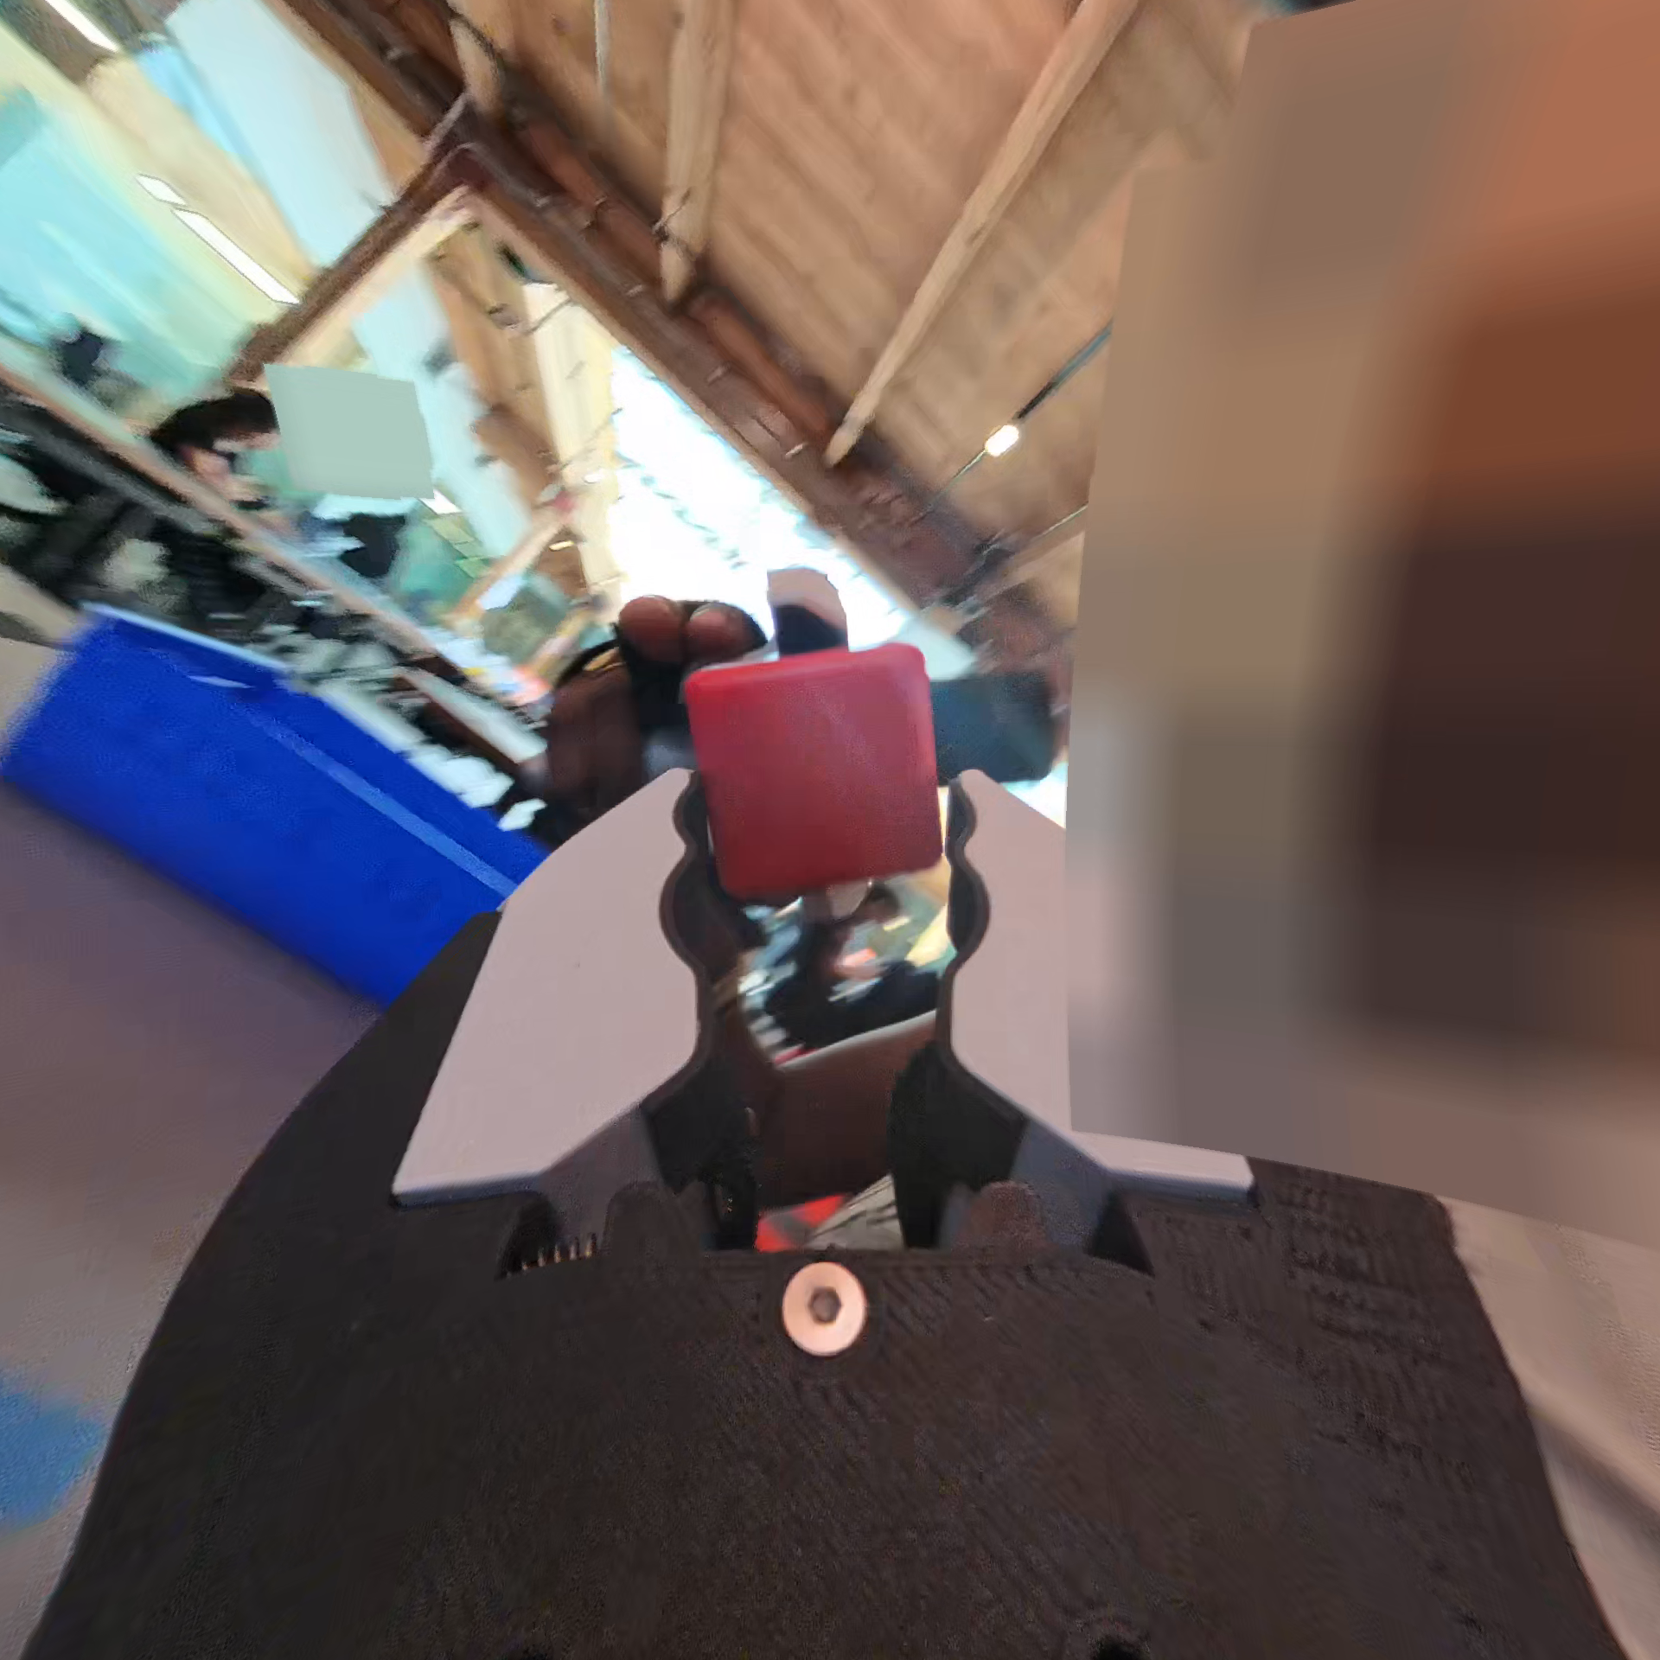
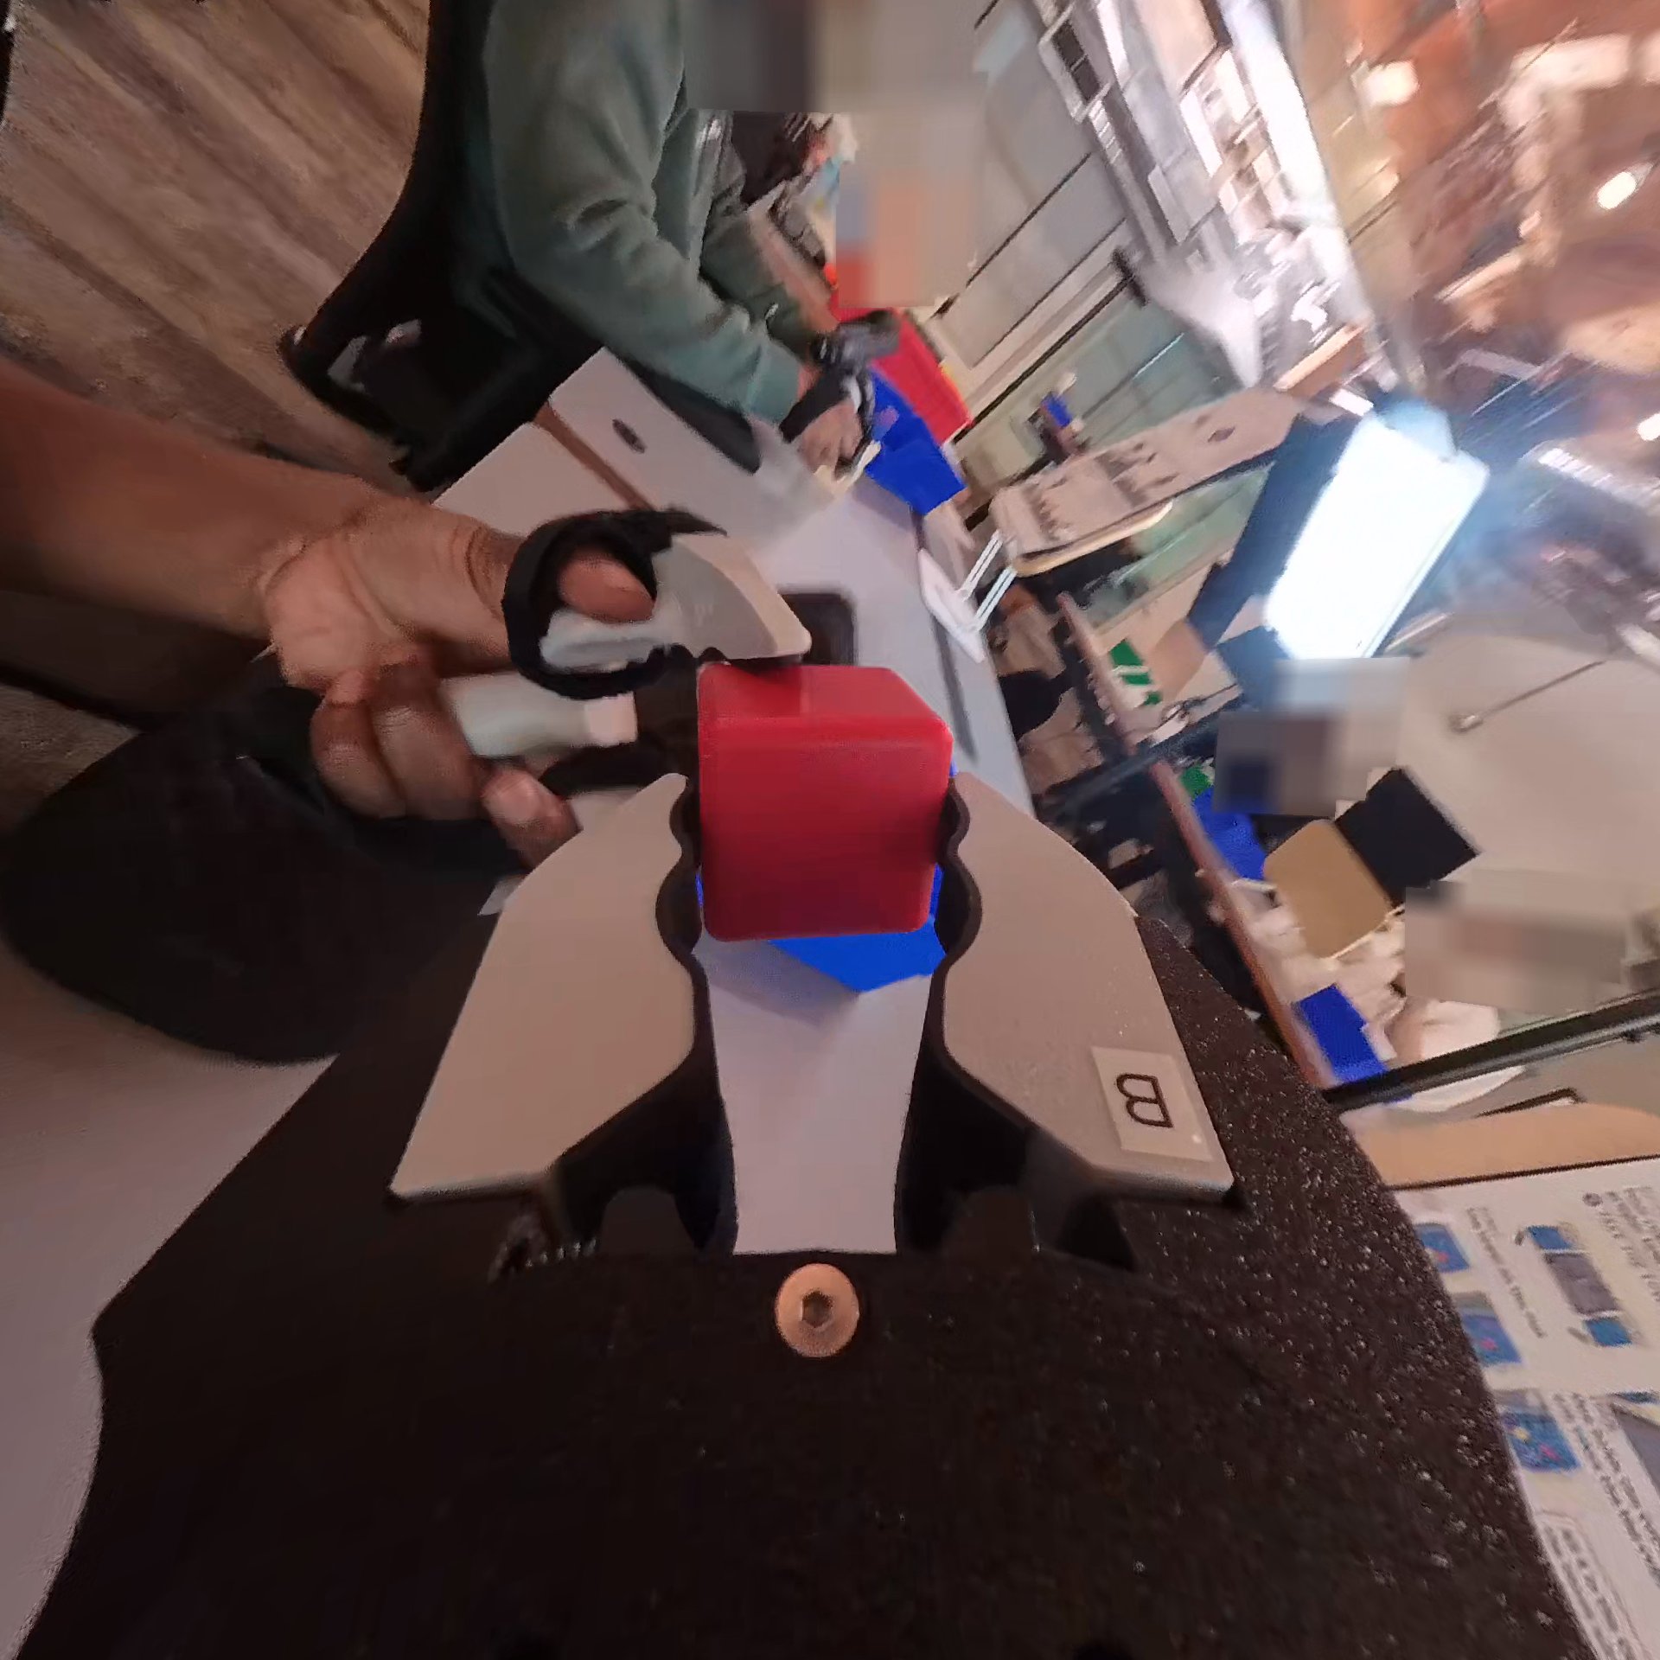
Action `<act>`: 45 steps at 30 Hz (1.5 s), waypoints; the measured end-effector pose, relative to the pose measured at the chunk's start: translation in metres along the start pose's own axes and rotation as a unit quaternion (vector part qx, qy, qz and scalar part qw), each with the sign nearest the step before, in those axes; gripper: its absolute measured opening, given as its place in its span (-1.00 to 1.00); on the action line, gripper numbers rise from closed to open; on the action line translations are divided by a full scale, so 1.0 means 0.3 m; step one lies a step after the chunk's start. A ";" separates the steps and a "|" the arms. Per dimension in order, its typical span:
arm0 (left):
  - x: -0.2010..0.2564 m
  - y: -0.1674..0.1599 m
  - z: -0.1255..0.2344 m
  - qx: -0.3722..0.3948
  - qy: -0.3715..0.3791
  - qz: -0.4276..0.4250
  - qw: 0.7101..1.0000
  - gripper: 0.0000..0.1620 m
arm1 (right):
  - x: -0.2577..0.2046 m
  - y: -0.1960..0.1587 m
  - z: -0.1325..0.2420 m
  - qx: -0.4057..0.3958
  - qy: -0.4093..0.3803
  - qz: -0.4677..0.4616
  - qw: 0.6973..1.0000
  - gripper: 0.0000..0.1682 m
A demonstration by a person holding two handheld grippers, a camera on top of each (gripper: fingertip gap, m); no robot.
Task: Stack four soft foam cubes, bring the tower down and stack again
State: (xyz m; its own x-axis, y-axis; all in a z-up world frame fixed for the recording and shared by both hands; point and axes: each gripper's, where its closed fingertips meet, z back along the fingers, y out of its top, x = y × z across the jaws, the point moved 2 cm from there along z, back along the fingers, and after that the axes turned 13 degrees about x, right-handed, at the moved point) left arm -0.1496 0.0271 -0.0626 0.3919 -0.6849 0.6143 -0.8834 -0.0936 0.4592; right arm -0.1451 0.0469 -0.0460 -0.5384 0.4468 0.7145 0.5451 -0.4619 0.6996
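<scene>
A red foam cube (image 1: 813,772) sits between the fingertips of my left gripper (image 1: 822,804), which is shut on it and holds it in the air. In the right wrist view the red cube (image 2: 817,799) is also clamped between the fingertips of my right gripper (image 2: 819,813). The left gripper's grey finger (image 2: 737,611) presses on the cube's far top face there. A blue foam cube (image 2: 853,957) lies on the white table (image 2: 808,1123) just beneath the red one, mostly hidden by it. No other cubes show.
A blue bin (image 1: 225,763) stands on the grey table at the left. A dark cloth-like object (image 2: 180,898) lies at the left on the table. A person in a green sweater (image 2: 611,207) works at the neighbouring table. Printed sheets (image 2: 1545,1329) lie at the right.
</scene>
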 end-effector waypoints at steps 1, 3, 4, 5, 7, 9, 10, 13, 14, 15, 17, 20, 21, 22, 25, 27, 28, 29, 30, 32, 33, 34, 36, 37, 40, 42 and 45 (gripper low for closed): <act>-0.018 0.002 0.009 -0.027 0.037 -0.066 0.997 -0.27 | 0.012 -0.014 0.016 -0.018 0.000 -0.014 1.000 -0.41; -0.073 0.036 0.046 -0.075 0.150 -0.227 0.959 0.26 | 0.041 -0.077 0.063 -0.087 -0.003 -0.061 0.994 -0.41; -0.100 0.065 0.075 -0.100 0.209 -0.313 0.921 0.46 | 0.047 -0.123 0.090 -0.133 0.000 -0.094 0.987 -0.40; -0.123 0.100 0.109 -0.124 0.263 -0.393 0.872 0.60 | 0.042 -0.180 0.118 -0.185 0.009 -0.131 0.974 -0.40; -0.138 0.135 0.165 -0.187 0.311 -0.497 0.788 0.64 | 0.011 -0.302 0.166 -0.294 0.029 -0.194 0.935 -0.40; -0.135 0.114 0.187 -0.240 0.309 -0.504 0.770 0.65 | -0.039 -0.410 0.188 -0.372 0.054 -0.245 0.894 -0.41; -0.126 0.098 0.180 -0.245 0.298 -0.485 0.784 0.65 | -0.072 -0.454 0.193 -0.402 0.073 -0.268 0.873 -0.41; -0.123 0.057 0.188 -0.284 0.295 -0.467 0.784 0.65 | -0.157 -0.562 0.206 -0.477 0.121 -0.281 0.824 -0.40; -0.128 0.052 0.198 -0.298 0.303 -0.470 0.774 0.65 | -0.179 -0.584 0.204 -0.489 0.131 -0.286 0.813 -0.40; -0.135 0.050 0.209 -0.311 0.314 -0.473 0.762 0.65 | -0.199 -0.600 0.200 -0.498 0.140 -0.294 0.804 -0.41; -0.150 0.057 0.230 -0.330 0.334 -0.484 0.739 0.65 | -0.224 -0.622 0.196 -0.513 0.152 -0.299 0.790 -0.40; -0.157 0.049 0.232 -0.337 0.318 -0.483 0.744 0.65 | -0.247 -0.631 0.192 -0.522 0.173 -0.300 0.780 -0.40; -0.154 0.045 0.228 -0.334 0.310 -0.477 0.752 0.65 | -0.253 -0.633 0.191 -0.523 0.181 -0.298 0.777 -0.40; -0.150 0.040 0.222 -0.332 0.301 -0.472 0.760 0.65 | -0.256 -0.635 0.191 -0.526 0.186 -0.296 0.775 -0.41; -0.143 0.035 0.213 -0.326 0.280 -0.475 0.768 0.65 | -0.268 -0.639 0.189 -0.526 0.201 -0.293 0.772 -0.40; -0.148 0.034 0.217 -0.330 0.279 -0.477 0.765 0.65 | -0.274 -0.641 0.188 -0.526 0.207 -0.292 0.771 -0.40; -0.151 0.032 0.220 -0.333 0.280 -0.475 0.765 0.65 | -0.277 -0.643 0.190 -0.528 0.211 -0.291 0.770 -0.40; -0.153 0.030 0.221 -0.335 0.281 -0.472 0.766 0.65 | -0.281 -0.645 0.192 -0.530 0.213 -0.290 0.768 -0.41; -0.154 0.029 0.222 -0.336 0.281 -0.470 0.766 0.65 | -0.284 -0.648 0.194 -0.532 0.215 -0.289 0.766 -0.40; -0.160 0.031 0.227 -0.337 0.284 -0.470 0.764 0.65 | -0.291 -0.652 0.196 -0.534 0.217 -0.288 0.764 -0.41; -0.163 0.032 0.230 -0.339 0.286 -0.472 0.762 0.65 | -0.292 -0.653 0.196 -0.534 0.217 -0.289 0.764 -0.41; -0.166 0.032 0.234 -0.341 0.287 -0.472 0.761 0.65 | -0.293 -0.652 0.195 -0.534 0.216 -0.289 0.765 -0.41; -0.163 0.036 0.230 -0.333 0.285 -0.471 0.766 0.65 | -0.293 -0.652 0.193 -0.534 0.212 -0.291 0.765 -0.41; -0.159 0.037 0.226 -0.328 0.282 -0.470 0.770 0.65 | -0.294 -0.652 0.192 -0.533 0.210 -0.292 0.766 -0.41; -0.151 0.046 0.228 -0.323 0.282 -0.474 0.769 0.65 | -0.293 -0.648 0.187 -0.524 0.203 -0.293 0.774 -0.38; -0.145 0.060 0.236 -0.321 0.288 -0.479 0.765 0.65 | -0.284 -0.635 0.178 -0.501 0.187 -0.301 0.790 -0.26; -0.122 0.082 0.251 -0.315 0.288 -0.479 0.767 0.65 | -0.258 -0.603 0.165 -0.430 0.134 -0.328 0.830 -0.03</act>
State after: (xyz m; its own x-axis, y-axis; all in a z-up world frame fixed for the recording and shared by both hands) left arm -0.2051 -0.0047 -0.1221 0.9925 -0.0690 -0.1006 0.1094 0.1379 0.9844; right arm -0.1703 0.1340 -0.2276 -0.7239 0.6860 0.0735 -0.5214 -0.6137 0.5928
